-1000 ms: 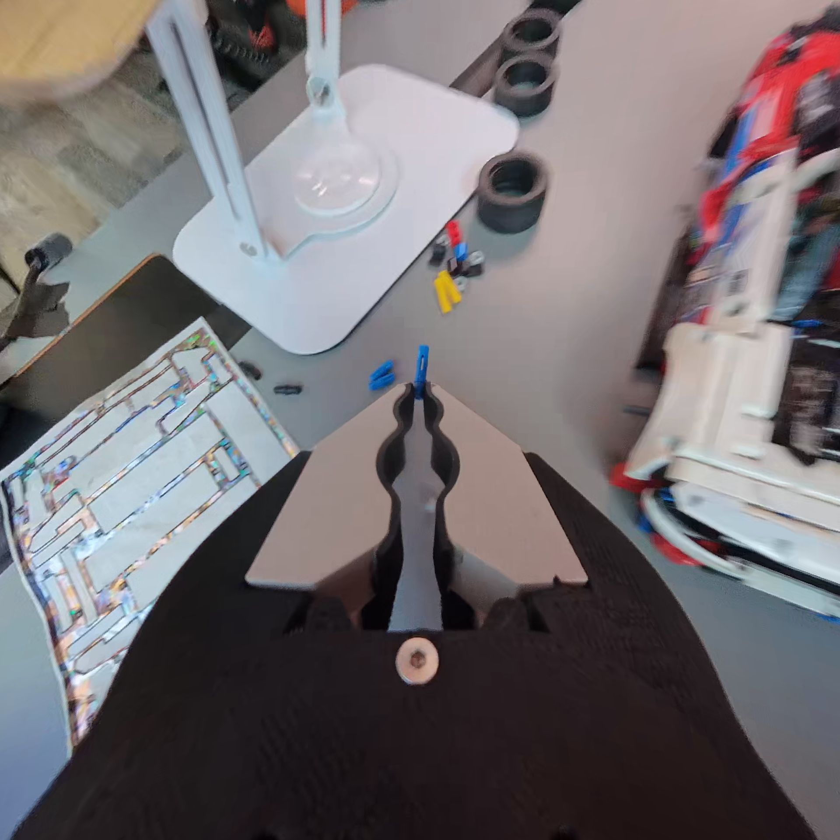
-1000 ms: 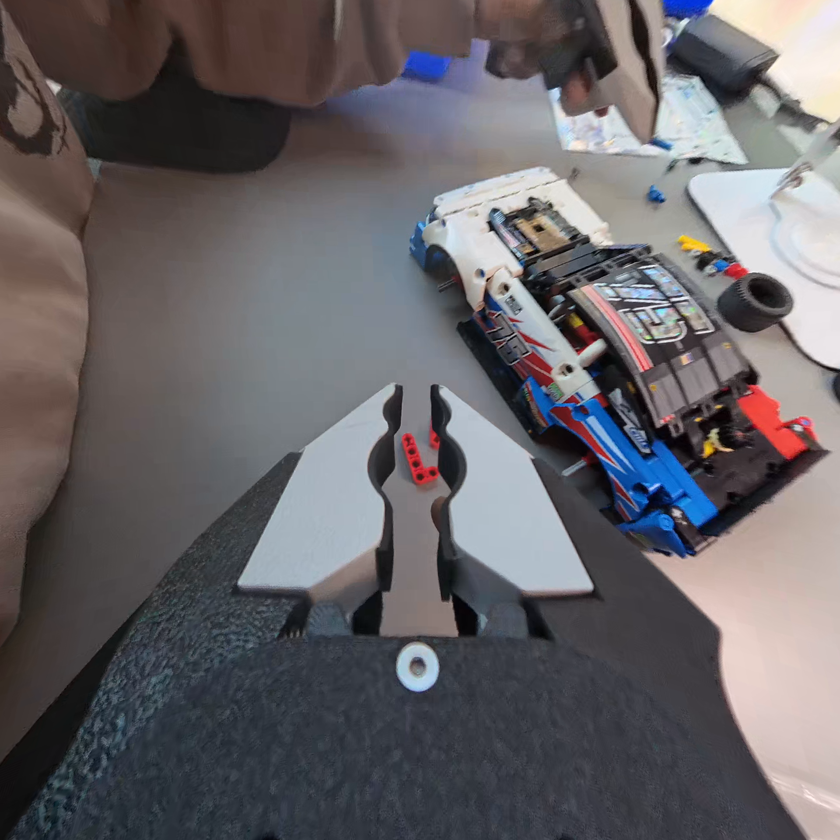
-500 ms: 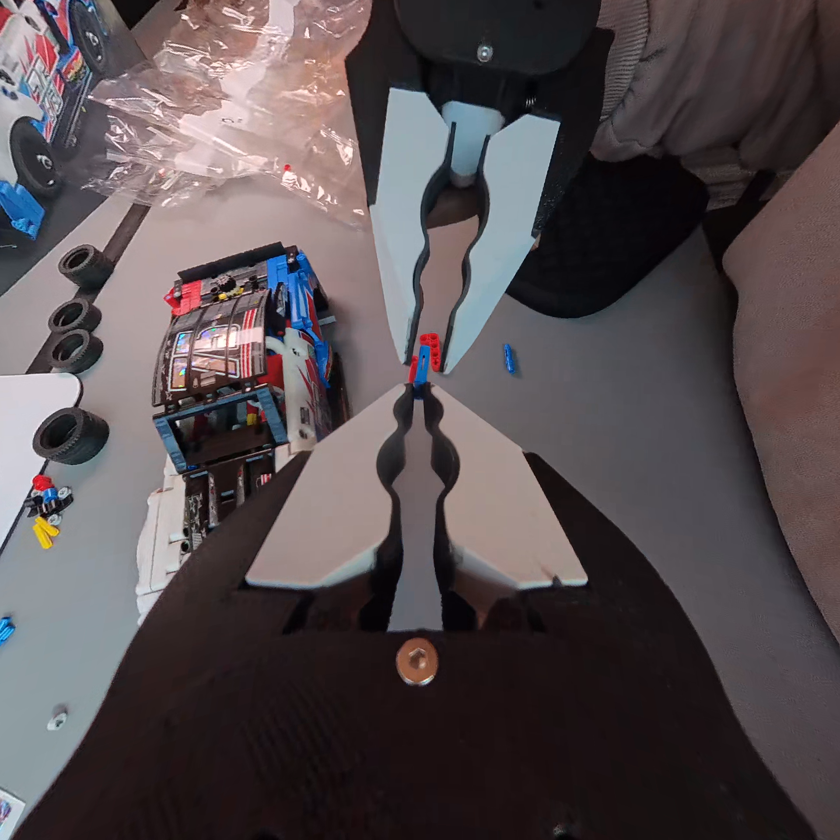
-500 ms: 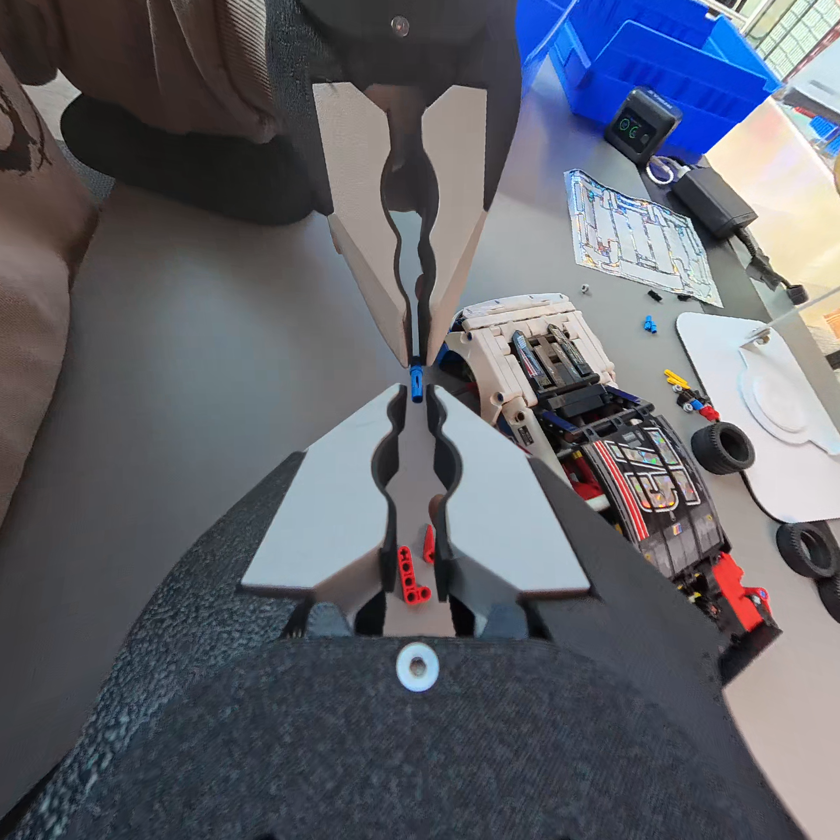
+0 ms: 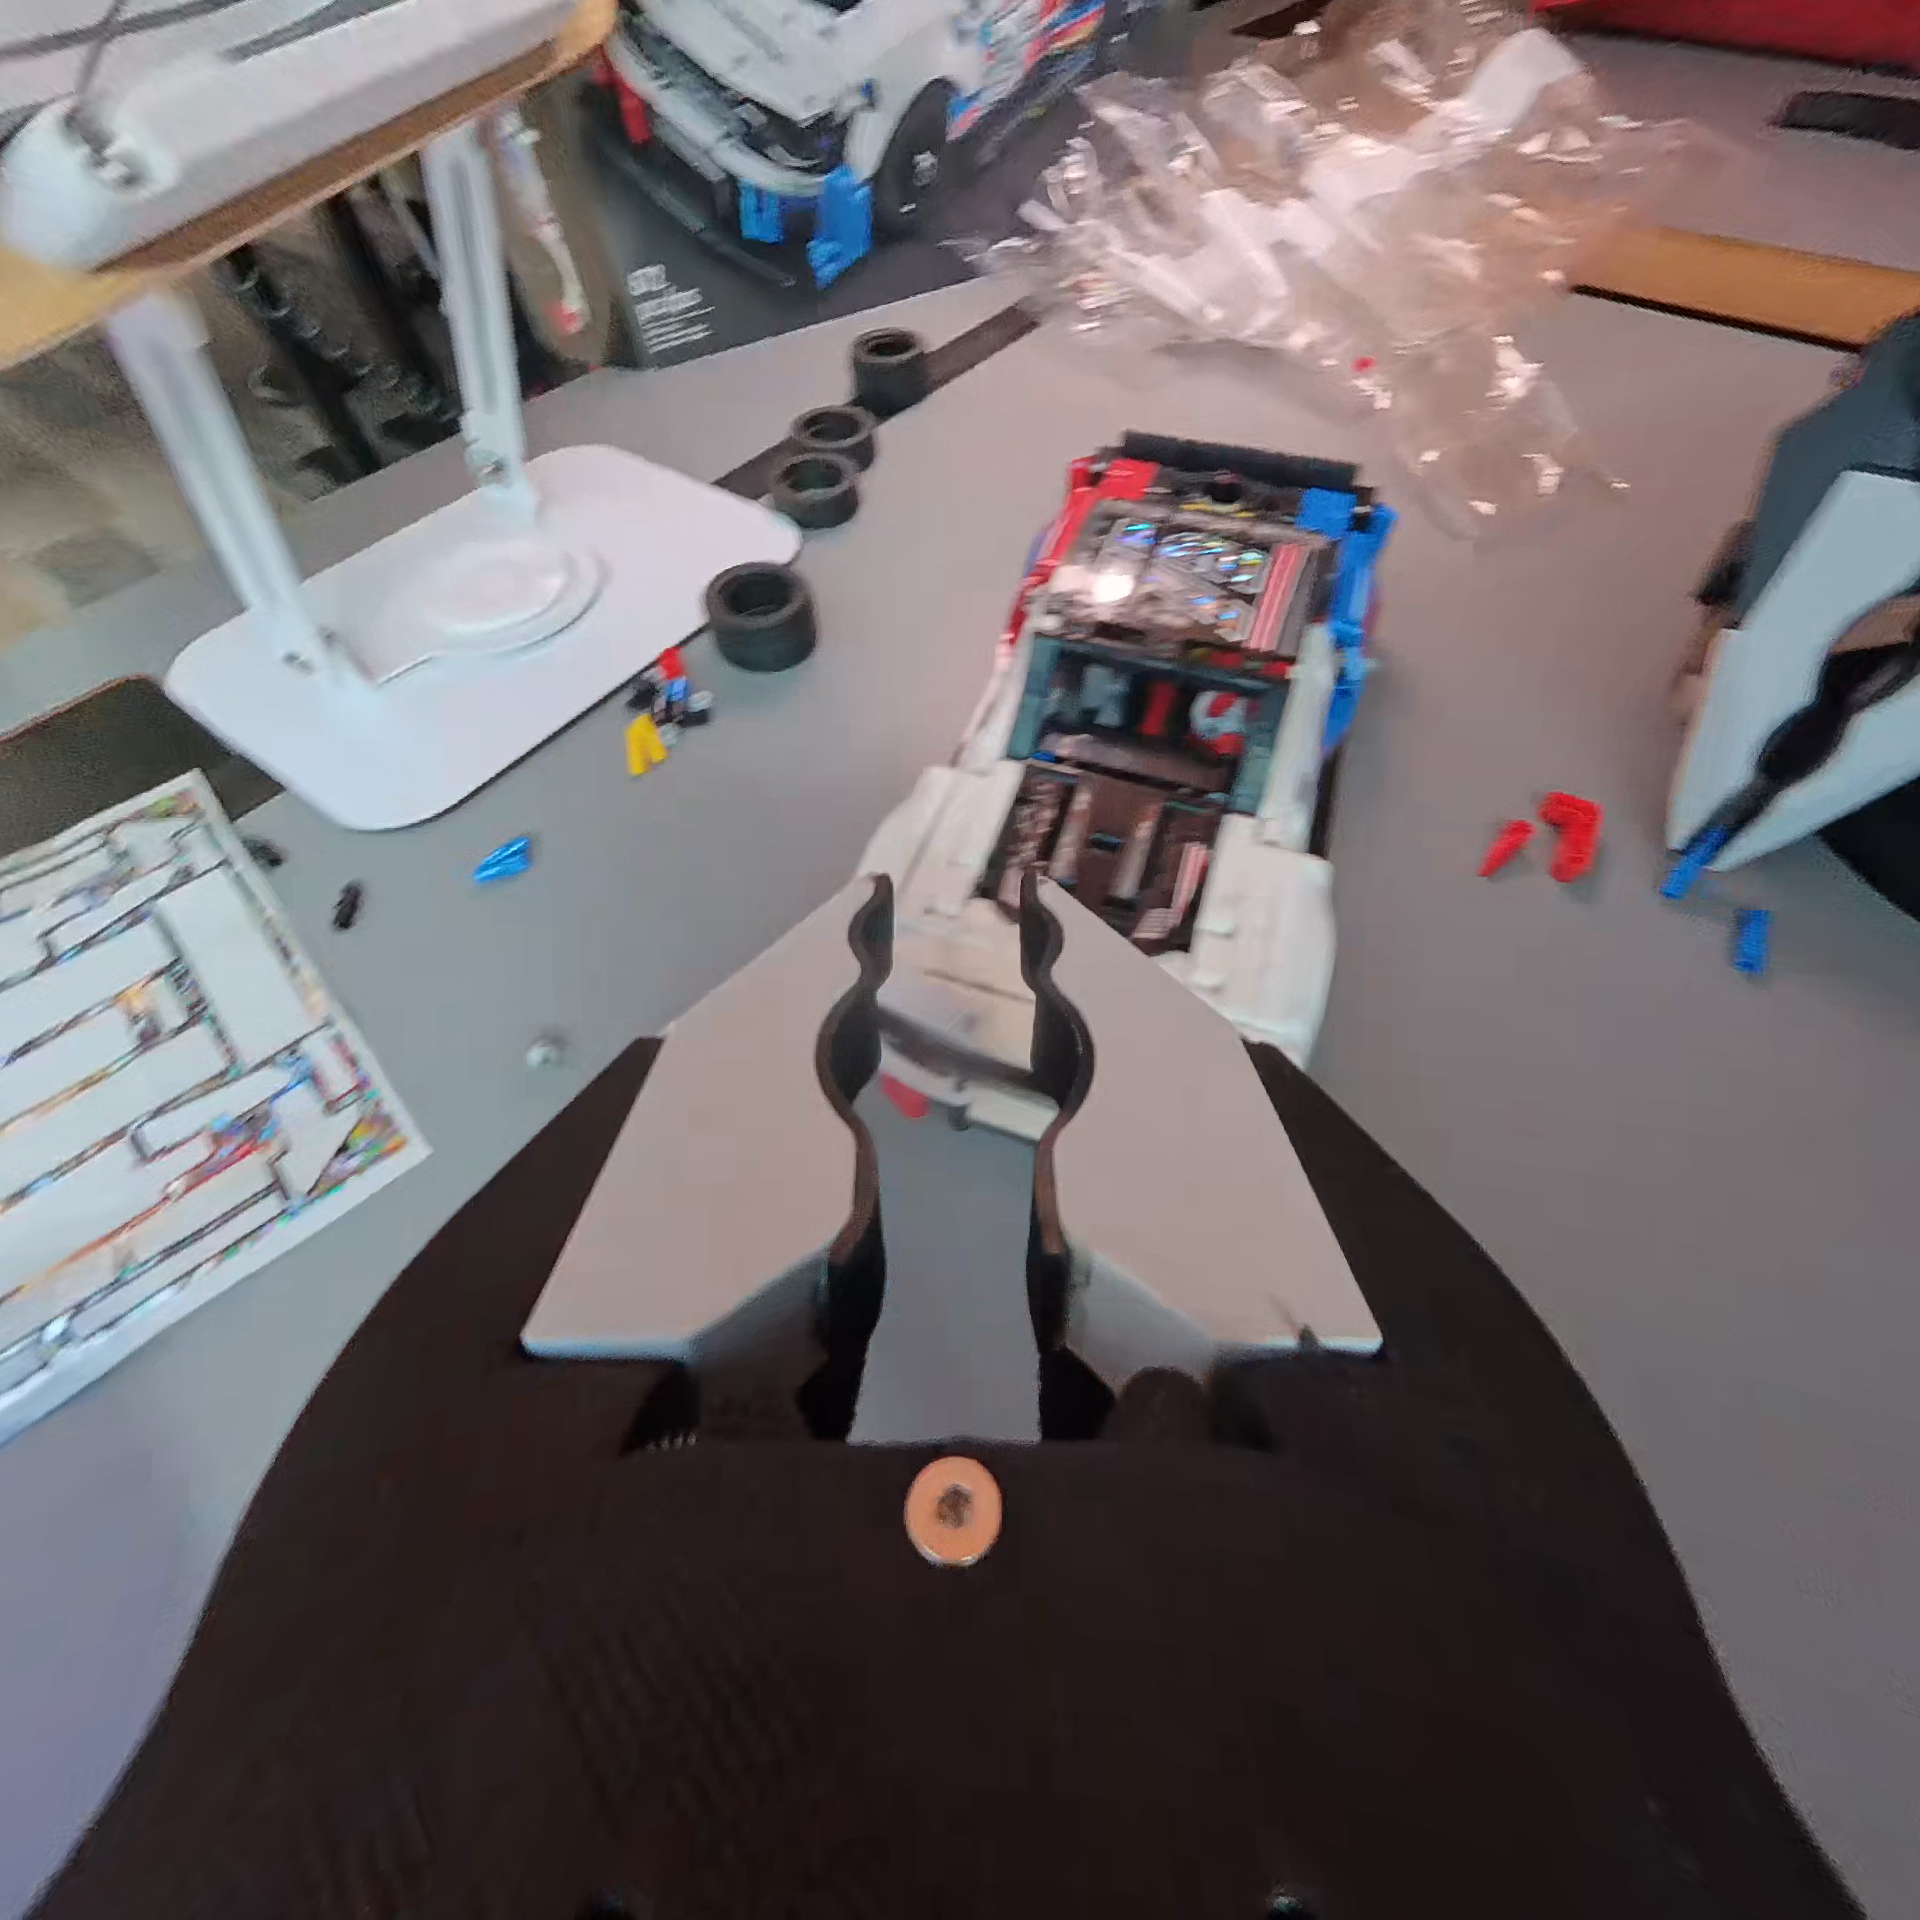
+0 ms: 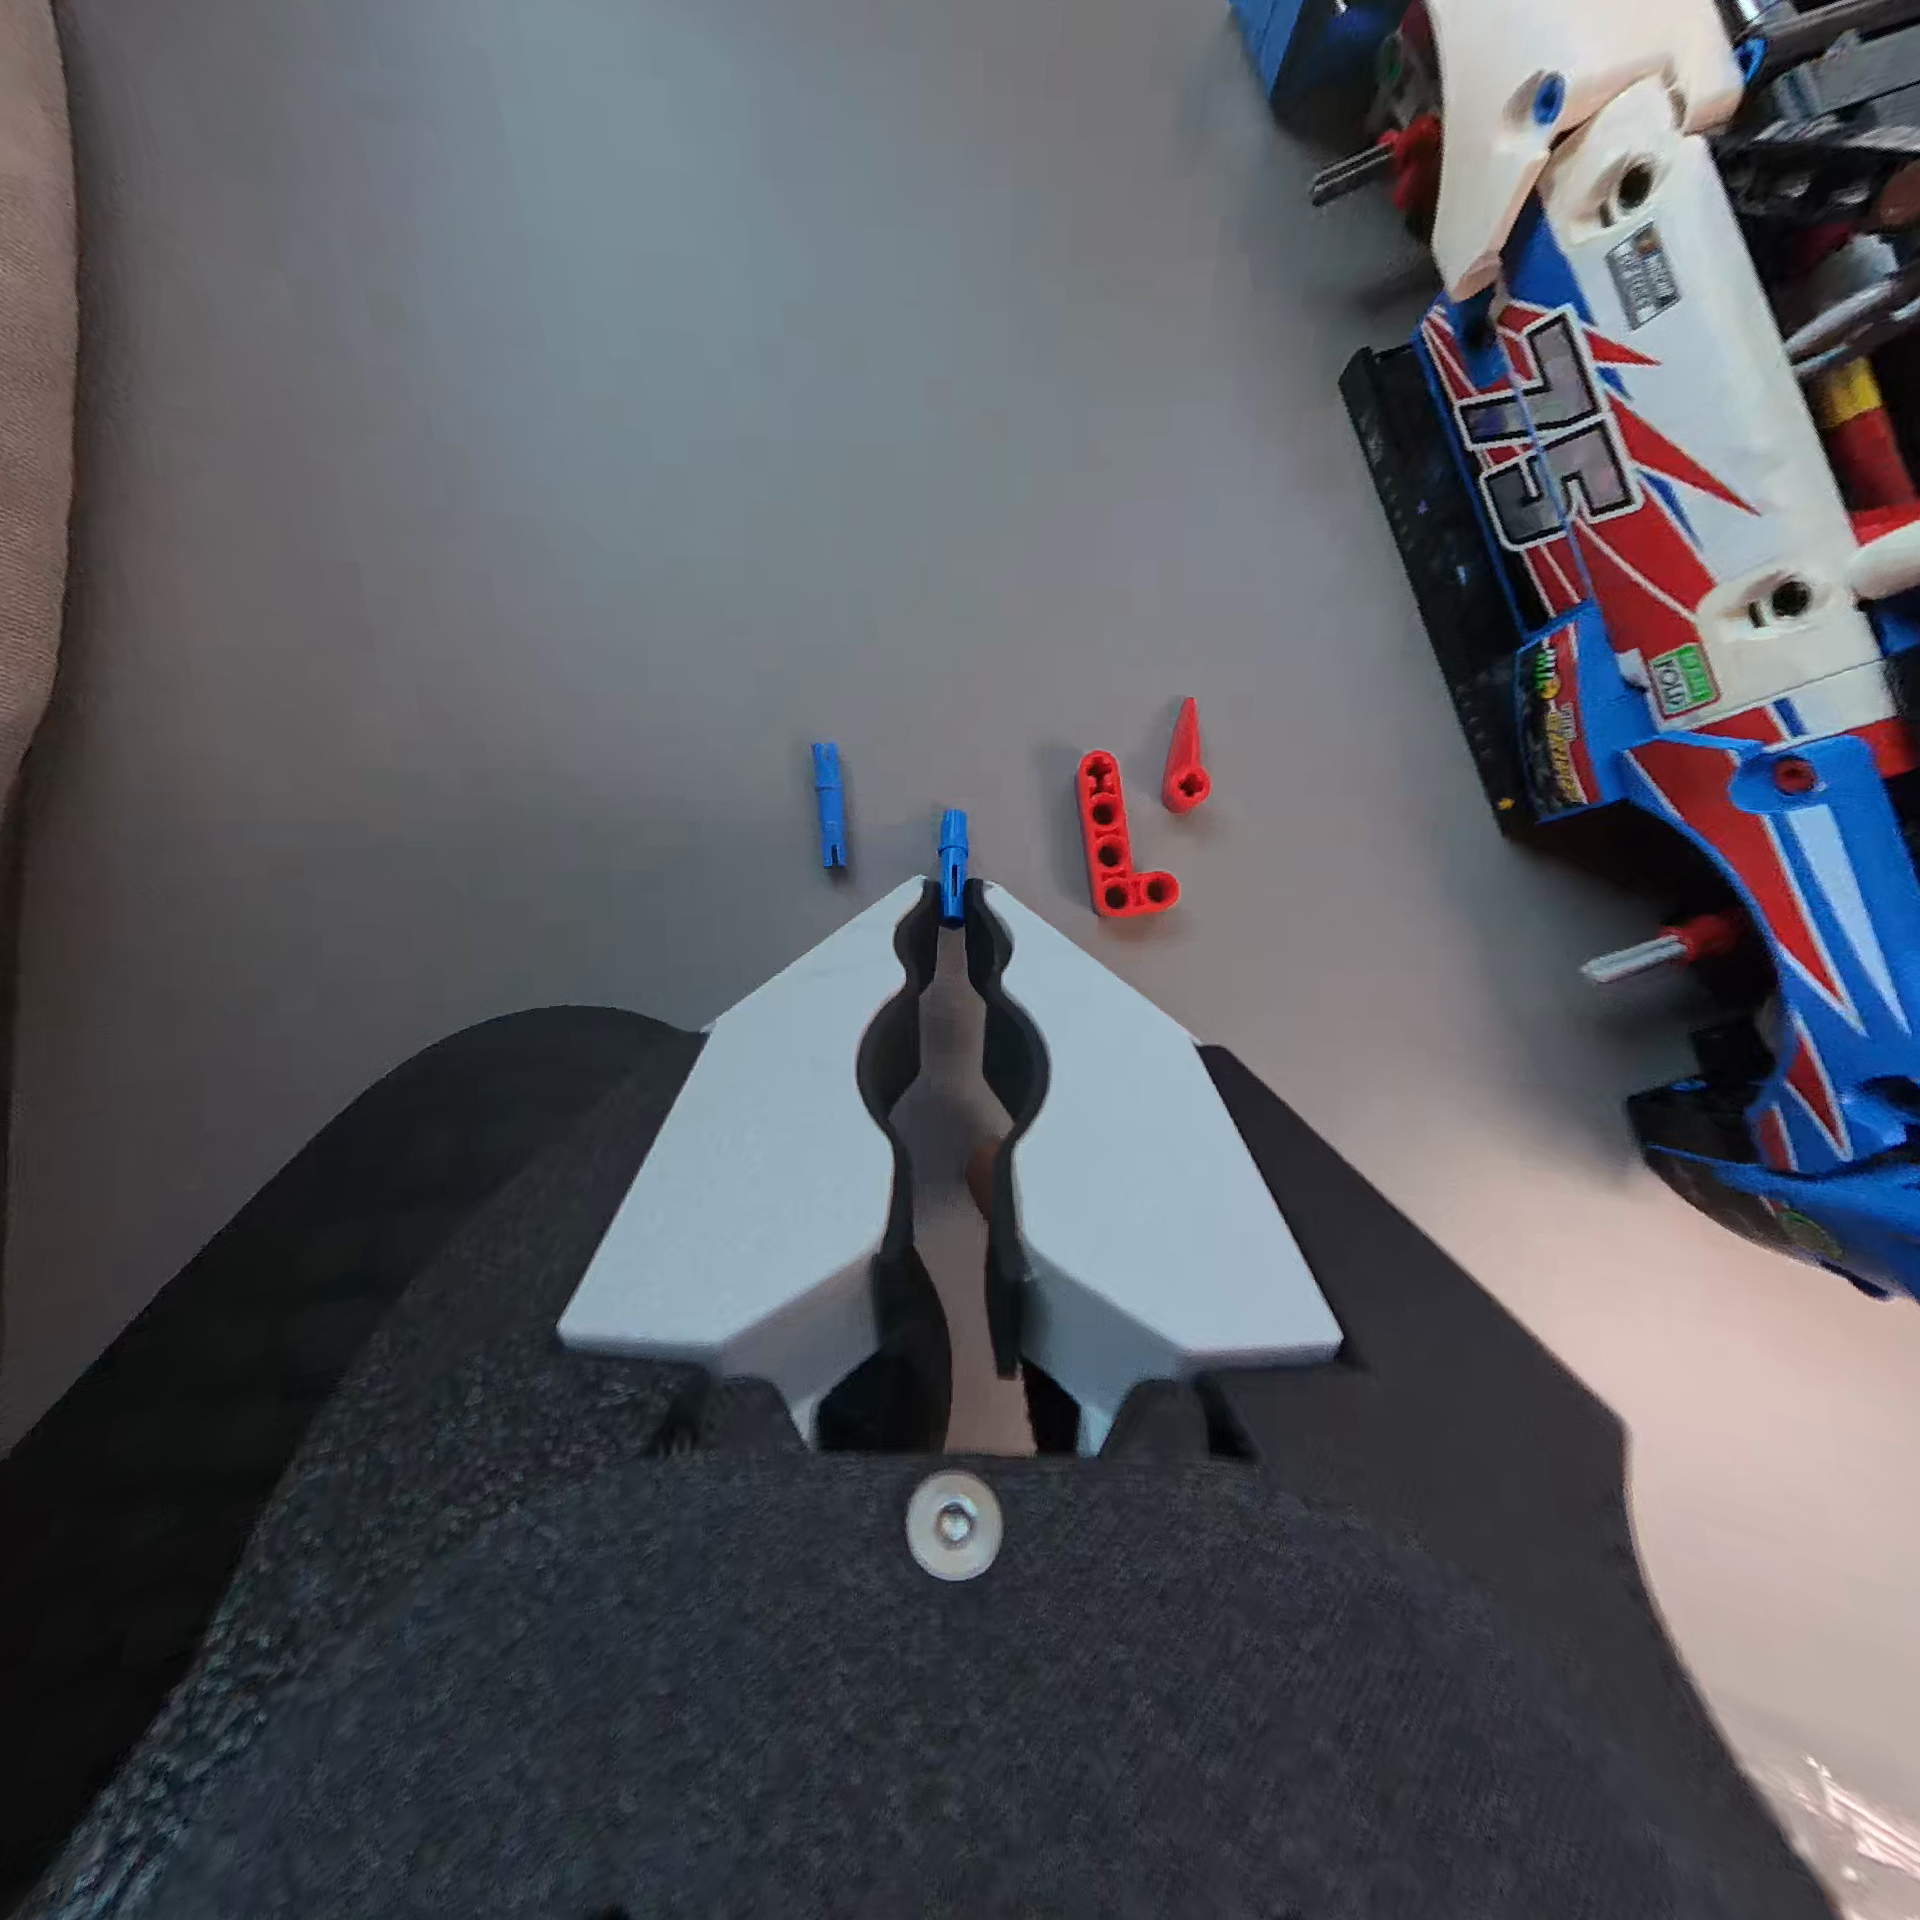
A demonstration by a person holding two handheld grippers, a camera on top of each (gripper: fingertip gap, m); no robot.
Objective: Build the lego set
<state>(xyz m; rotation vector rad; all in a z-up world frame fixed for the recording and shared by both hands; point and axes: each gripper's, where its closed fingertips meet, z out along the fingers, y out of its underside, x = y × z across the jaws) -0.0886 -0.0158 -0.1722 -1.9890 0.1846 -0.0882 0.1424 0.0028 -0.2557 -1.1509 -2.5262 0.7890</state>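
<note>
The partly built white, red and blue lego car (image 5: 1174, 727) sits on the grey table; its side shows in the right wrist view (image 6: 1662, 520). My left gripper (image 5: 951, 904) is open and empty, above the car's white end. My right gripper (image 6: 948, 894) is shut on a blue pin (image 6: 953, 857) that sticks out past its tips, low over the table. It also shows at the right edge of the left wrist view (image 5: 1787, 727). On the table by it lie a second blue pin (image 6: 828, 805), a red L-shaped beam (image 6: 1117, 836) and a small red pointed piece (image 6: 1184, 764).
A white stand base (image 5: 468, 634) and sticker sheet (image 5: 156, 1039) lie on the left. Several black tyres (image 5: 764, 629) and a pile of small parts (image 5: 665, 707) sit beside the base. Clear plastic bags (image 5: 1330, 239) lie at the back right, and a second car (image 5: 831, 104) stands behind. Spacing between my two grippers at the tips: around 25 cm. The small red pointed piece (image 6: 1184, 764) sits 4 cm or so from the ends of my right fingers. It is also in sight in the left wrist view (image 5: 1504, 840).
The blue pin passed from my left gripper to my right when their tips met. The left gripper opened and swung back over the car. The right gripper dropped toward the loose red pieces.
</note>
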